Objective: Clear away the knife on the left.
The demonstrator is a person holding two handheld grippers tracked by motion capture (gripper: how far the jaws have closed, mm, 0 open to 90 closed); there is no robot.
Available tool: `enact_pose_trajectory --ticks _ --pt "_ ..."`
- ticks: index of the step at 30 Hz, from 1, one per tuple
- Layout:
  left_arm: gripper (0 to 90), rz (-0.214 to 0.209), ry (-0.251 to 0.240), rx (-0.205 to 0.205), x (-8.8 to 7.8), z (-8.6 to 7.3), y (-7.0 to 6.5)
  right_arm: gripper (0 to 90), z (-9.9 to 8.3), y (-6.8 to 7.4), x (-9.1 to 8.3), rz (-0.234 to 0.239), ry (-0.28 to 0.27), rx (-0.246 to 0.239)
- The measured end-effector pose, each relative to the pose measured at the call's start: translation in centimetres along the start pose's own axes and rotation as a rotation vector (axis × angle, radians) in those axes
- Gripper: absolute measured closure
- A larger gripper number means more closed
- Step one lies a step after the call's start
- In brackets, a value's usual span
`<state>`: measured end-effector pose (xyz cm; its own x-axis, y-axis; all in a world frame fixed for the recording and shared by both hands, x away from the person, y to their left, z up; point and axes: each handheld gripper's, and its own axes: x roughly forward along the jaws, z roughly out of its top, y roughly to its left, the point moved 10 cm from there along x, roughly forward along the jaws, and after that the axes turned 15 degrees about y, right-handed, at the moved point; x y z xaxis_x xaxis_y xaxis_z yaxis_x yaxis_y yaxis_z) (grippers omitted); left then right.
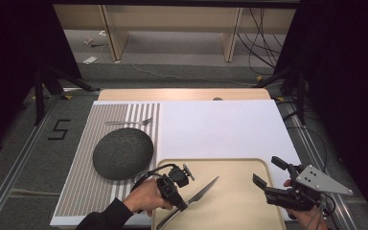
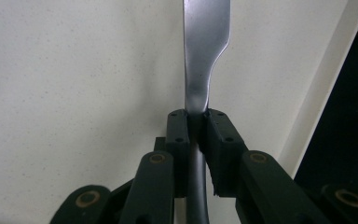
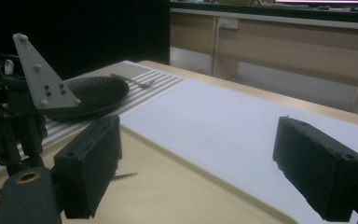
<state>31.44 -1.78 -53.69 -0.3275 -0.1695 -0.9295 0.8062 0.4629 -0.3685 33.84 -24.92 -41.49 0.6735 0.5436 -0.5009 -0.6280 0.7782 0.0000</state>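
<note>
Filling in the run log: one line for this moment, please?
left gripper: shut on knife | knife: over tray | right gripper: open, nothing held | plate, fork: on mat

- High view: fixed above, looking forward and down on the tray (image 1: pixel 230 165).
- Left gripper view: close, facing down at the tray.
- Right gripper view: low, looking across tray toward the plate (image 3: pixel 91 95); shared with high view.
</note>
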Motion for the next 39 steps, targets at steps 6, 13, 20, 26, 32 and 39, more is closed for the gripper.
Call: enact_pose_trajectory --ticks 6,13,20,26,32,39 --pt "79.8 0.001 0.021 -0.008 0.8 0.0 0.1 16.2 0.0 0.1 0.0 0.002 -0.001 -0.007" --pt "79.3 0.040 0.047 -0.009 1.4 -0.2 0.3 16.3 0.0 0.1 0.0 0.004 -0.002 -0.007" --pt "78.6 0.028 0.023 0.012 1.3 -0.1 0.2 16.4 0.0 0.2 0.0 0.006 0.000 -0.009" --pt "60.4 0.004 -0.033 0.038 0.3 0.1 -0.1 16.4 0.0 0.2 0.1 0.005 0.002 -0.011" --pt "40.0 0.077 -0.092 0.039 -0.3 0.8 0.2 16.4 0.0 0.2 0.0 0.006 0.001 -0.010" --pt "49.2 0.105 -0.112 0.094 -0.4 1.2 -0.6 16.5 0.0 0.2 0.0 0.007 0.001 -0.010"
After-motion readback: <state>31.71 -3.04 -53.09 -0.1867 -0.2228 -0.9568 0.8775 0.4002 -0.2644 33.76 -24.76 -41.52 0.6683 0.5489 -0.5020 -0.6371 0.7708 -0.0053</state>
